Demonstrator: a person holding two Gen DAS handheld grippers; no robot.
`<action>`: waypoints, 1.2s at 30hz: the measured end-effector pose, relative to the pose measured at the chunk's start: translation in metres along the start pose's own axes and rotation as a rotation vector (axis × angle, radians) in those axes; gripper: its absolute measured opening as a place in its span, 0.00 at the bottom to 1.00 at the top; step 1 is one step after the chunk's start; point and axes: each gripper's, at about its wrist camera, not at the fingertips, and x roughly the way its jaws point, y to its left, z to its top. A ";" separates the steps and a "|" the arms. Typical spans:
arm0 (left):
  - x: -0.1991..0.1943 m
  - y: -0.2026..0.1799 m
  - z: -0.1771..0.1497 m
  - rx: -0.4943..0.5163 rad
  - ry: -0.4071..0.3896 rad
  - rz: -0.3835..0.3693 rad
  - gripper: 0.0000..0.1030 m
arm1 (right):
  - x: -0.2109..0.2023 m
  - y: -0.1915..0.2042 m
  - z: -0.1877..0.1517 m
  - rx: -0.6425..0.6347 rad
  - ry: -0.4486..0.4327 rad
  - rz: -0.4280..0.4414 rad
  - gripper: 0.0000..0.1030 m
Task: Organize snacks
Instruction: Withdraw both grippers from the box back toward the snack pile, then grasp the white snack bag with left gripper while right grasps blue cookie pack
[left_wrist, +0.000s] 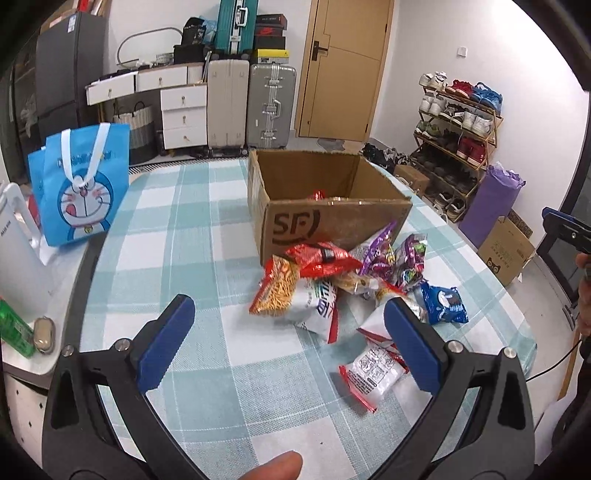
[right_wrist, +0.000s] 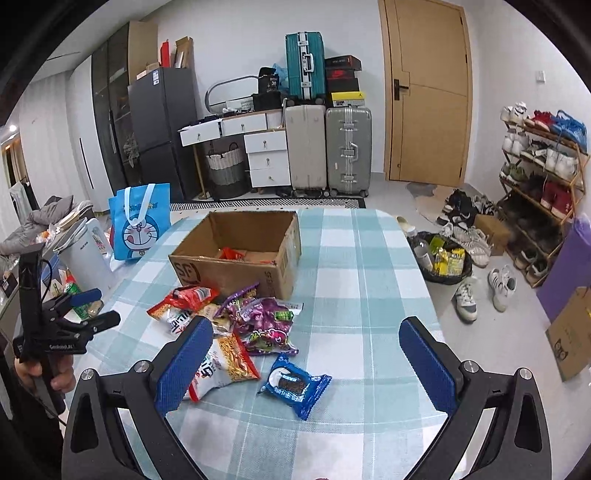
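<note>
both grippers hang with jaws wide and empty over a checked tablecloth (right_wrist: 369, 280): left gripper (left_wrist: 288, 343), right gripper (right_wrist: 306, 369). a pile of snack packets (left_wrist: 332, 277) lies at frame centre, against an open cardboard box (left_wrist: 332, 218); a blue cookie packet (right_wrist: 293, 386) sits just below.

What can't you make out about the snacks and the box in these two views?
- Cardboard box contents: left wrist view, near wall hides all but a red tip.
- White packet: left tool's finger covers part.
- Packet print: too small in both views.
- Pile's lower snacks: right wrist view, buried under the purple packets.
</note>
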 end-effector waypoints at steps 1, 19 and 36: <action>0.006 -0.001 -0.004 0.000 0.013 -0.007 0.99 | 0.008 -0.002 -0.004 0.007 0.017 0.003 1.00; 0.068 -0.043 -0.055 0.099 0.152 -0.083 0.99 | 0.080 -0.012 -0.053 0.049 0.152 0.010 0.99; 0.105 -0.068 -0.078 0.178 0.236 -0.104 0.99 | 0.125 -0.009 -0.083 0.052 0.277 0.030 0.99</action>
